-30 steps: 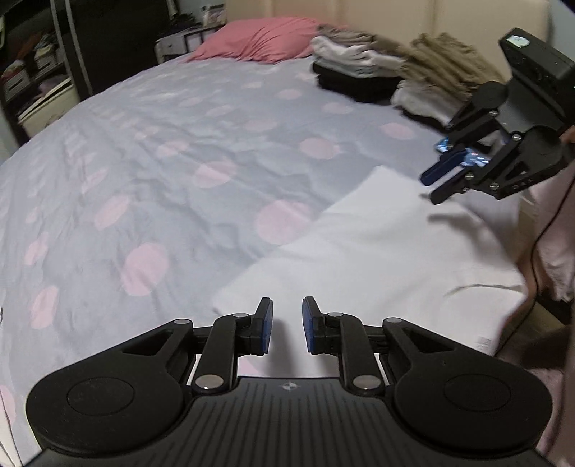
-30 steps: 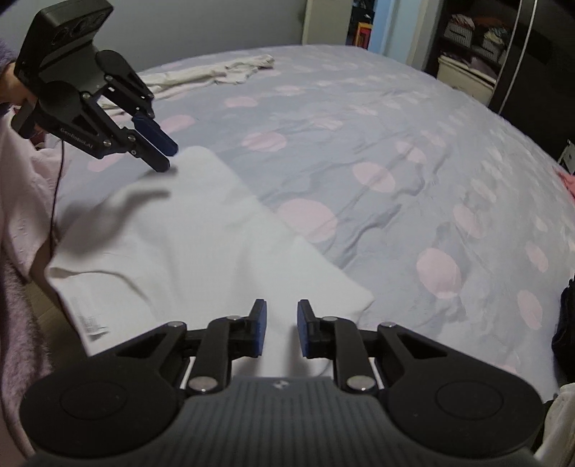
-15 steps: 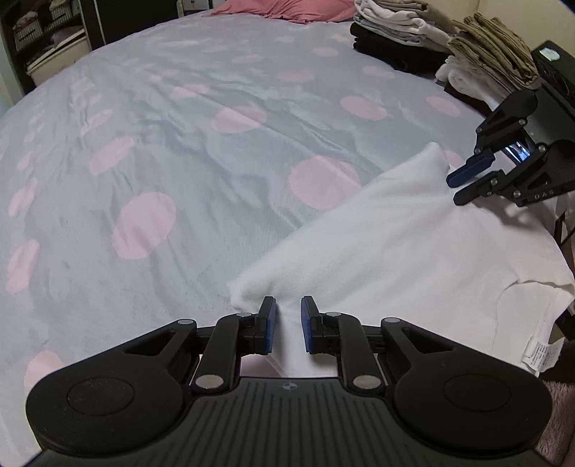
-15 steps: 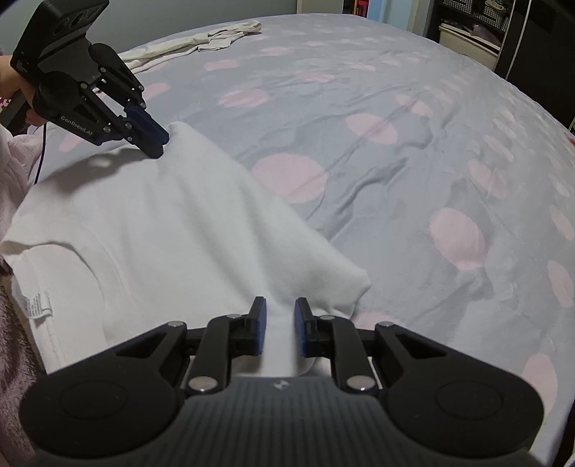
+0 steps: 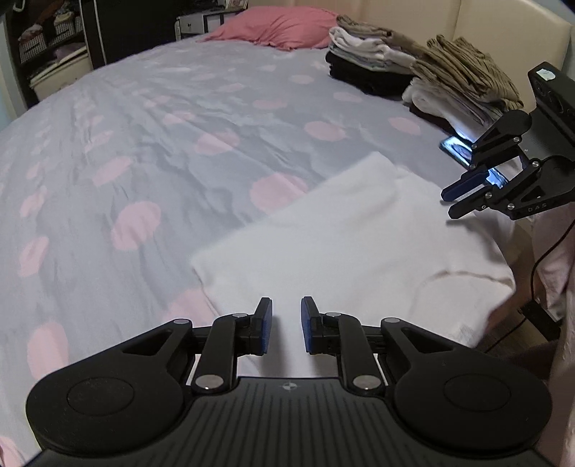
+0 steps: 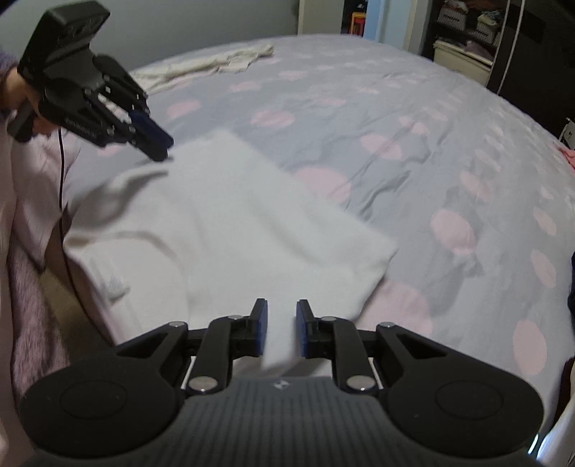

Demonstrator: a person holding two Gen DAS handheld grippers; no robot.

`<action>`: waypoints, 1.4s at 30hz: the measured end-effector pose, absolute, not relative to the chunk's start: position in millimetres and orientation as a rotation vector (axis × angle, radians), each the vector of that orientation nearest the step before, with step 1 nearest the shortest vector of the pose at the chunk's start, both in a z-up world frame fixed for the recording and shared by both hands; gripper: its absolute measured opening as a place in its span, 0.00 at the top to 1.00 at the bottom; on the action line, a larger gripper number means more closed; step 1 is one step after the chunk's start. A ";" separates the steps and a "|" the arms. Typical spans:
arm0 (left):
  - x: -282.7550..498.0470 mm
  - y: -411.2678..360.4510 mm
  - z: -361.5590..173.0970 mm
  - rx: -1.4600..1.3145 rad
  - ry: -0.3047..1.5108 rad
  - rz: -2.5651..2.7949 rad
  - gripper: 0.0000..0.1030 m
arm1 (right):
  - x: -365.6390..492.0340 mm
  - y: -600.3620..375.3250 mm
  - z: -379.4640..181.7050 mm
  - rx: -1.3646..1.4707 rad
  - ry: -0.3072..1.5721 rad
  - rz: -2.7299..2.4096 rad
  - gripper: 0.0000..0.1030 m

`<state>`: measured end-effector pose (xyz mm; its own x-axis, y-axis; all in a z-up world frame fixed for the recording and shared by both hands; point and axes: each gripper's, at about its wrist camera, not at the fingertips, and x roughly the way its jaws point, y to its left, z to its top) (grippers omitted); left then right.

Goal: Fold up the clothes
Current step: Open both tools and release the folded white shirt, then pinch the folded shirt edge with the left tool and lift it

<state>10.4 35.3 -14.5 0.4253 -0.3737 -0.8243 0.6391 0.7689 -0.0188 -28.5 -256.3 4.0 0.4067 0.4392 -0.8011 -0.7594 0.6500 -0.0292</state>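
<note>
- Far left of the left wrist view: grey bed [image 5: 143, 143] with pink dots, dark shelving behind it, pink pillow [image 5: 276, 30] at the head.
- Middle: white garment [image 5: 341, 244] lying flat at the near edge of the bed, looks already doubled over at least once, one sleeve or side showing a seam.
- Left claw [image 5: 285, 325] hovering low over the near corner, pads [image 5: 266, 323] apart, nothing pinched.
- Right side: right claw [image 5: 463, 199] above the far corner, fingers close but apparently not clamped on cloth; own view [image 6: 278, 332] shows a clear gap with white fabric only behind it.
- Handling guess: soft, light, floppy knit, no stiffness, likely to sag and drag on the sheet. Best pinched at corners or along a folded edge, both layers together.
- Only in the left view: folded stacks [image 5: 413, 68] by the headboard, glowing phone [image 5: 463, 152].
- Only in the right view: care label [image 6: 113, 283] near the hem, crumpled pale clothes [image 6: 212, 66] at the far side, the hand holding the left claw [image 6: 151, 140].
</note>
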 end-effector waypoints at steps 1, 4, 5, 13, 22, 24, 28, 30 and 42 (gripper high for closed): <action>8.8 35.2 -18.3 0.317 0.946 -0.641 0.86 | -30.9 -256.4 0.5 -0.431 0.871 0.782 0.81; 3.7 35.1 -29.4 0.311 0.979 -0.623 0.86 | -32.6 -256.3 -11.8 -0.444 0.904 0.766 0.81; 2.0 35.1 -33.2 0.309 0.990 -0.617 0.86 | -31.0 -256.4 -15.9 -0.436 0.920 0.761 0.81; -9.5 40.2 -32.8 0.262 0.972 -0.572 0.86 | -35.7 -259.1 -11.0 -0.394 0.906 0.736 0.80; -1.1 85.4 -27.1 -0.036 0.954 -0.395 0.62 | -14.3 -287.9 -5.9 -0.014 0.941 0.582 0.52; 3.8 94.2 -32.6 -0.122 0.976 -0.396 0.56 | -8.4 -291.0 -7.2 0.036 0.950 0.555 0.47; 14.2 106.8 -46.8 -0.244 1.042 -0.398 0.53 | 3.3 -299.6 -17.6 0.147 1.006 0.518 0.46; 17.2 109.0 -54.2 -0.263 1.070 -0.394 0.53 | 8.8 -303.8 -23.3 0.202 1.034 0.503 0.47; 25.6 118.8 -87.0 -0.407 1.148 -0.428 0.42 | 23.0 -311.5 -57.9 0.422 1.154 0.531 0.48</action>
<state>25.6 118.8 -87.0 0.3481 -0.5215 -0.7790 0.1161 0.8486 -0.5162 23.0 -311.5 -57.9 0.3071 0.5952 -0.7425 -0.1765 0.8024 0.5702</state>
